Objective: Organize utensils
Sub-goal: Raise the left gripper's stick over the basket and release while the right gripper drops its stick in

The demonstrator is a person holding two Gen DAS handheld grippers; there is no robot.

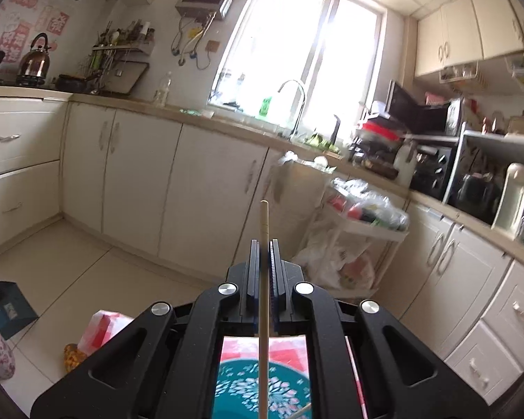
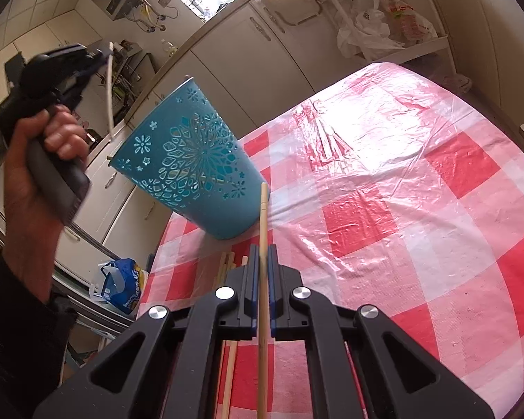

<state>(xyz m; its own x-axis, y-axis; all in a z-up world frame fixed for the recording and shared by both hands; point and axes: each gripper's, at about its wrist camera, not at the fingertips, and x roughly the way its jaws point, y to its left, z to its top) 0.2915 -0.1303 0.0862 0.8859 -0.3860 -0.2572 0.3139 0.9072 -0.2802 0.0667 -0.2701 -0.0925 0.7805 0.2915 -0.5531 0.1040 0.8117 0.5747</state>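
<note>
A: Where is each chopstick?

B: The right gripper [image 2: 261, 255] jaws clamp a pale wooden chopstick [image 2: 262, 216], long axis pointing at the teal perforated plastic holder [image 2: 192, 160] just ahead on the checked worktop [image 2: 401, 192].

A: And the left gripper [image 1: 264, 255]?

B: Its jaws pinch another wooden chopstick [image 1: 264, 220], directly above that holder.

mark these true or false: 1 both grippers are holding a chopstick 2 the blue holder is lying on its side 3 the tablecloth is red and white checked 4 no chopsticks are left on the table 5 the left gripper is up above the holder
1. True: the left gripper and the right gripper are each shut on a chopstick.
2. False: the blue holder stands upright on the table.
3. True: the tablecloth is red and white checked.
4. False: loose chopsticks lie beside the right gripper.
5. True: the left wrist view looks down into the holder.
</note>
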